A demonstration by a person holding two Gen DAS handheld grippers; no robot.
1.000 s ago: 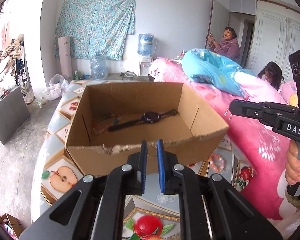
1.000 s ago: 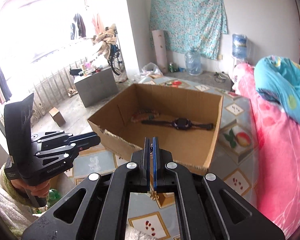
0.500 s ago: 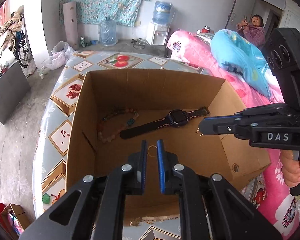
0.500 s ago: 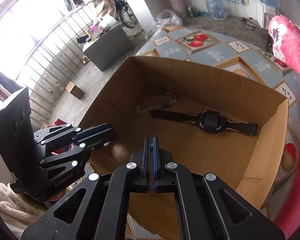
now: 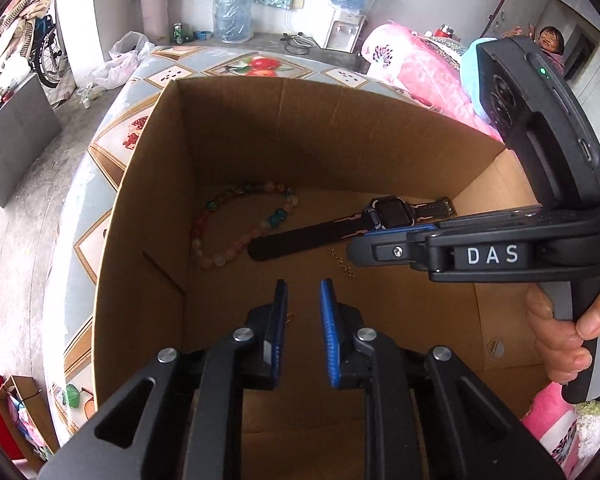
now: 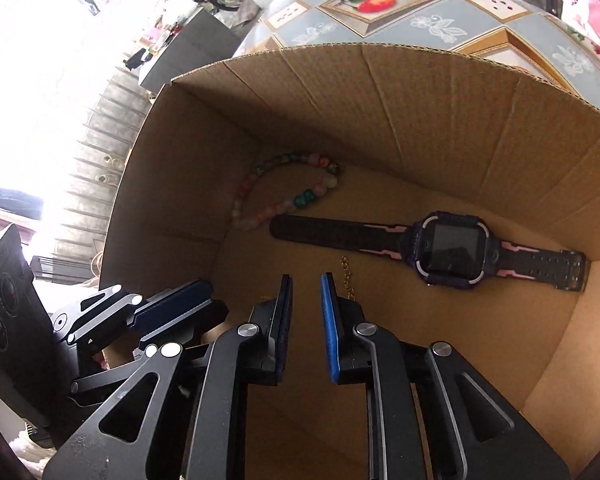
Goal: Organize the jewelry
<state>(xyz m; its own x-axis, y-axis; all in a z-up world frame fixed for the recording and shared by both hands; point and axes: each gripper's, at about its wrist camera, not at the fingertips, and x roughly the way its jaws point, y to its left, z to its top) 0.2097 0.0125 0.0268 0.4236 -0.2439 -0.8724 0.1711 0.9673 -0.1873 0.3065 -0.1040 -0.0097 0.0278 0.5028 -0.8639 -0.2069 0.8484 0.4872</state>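
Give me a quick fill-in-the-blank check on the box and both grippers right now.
1. The watch and the bead bracelet both lie inside the cardboard ____.
2. The left gripper has its jaws ____.
3. The thin gold chain lies on the box floor, just beside the ____ gripper's fingers.
4. The right gripper holds ____.

Missing words: box; open; right; nothing
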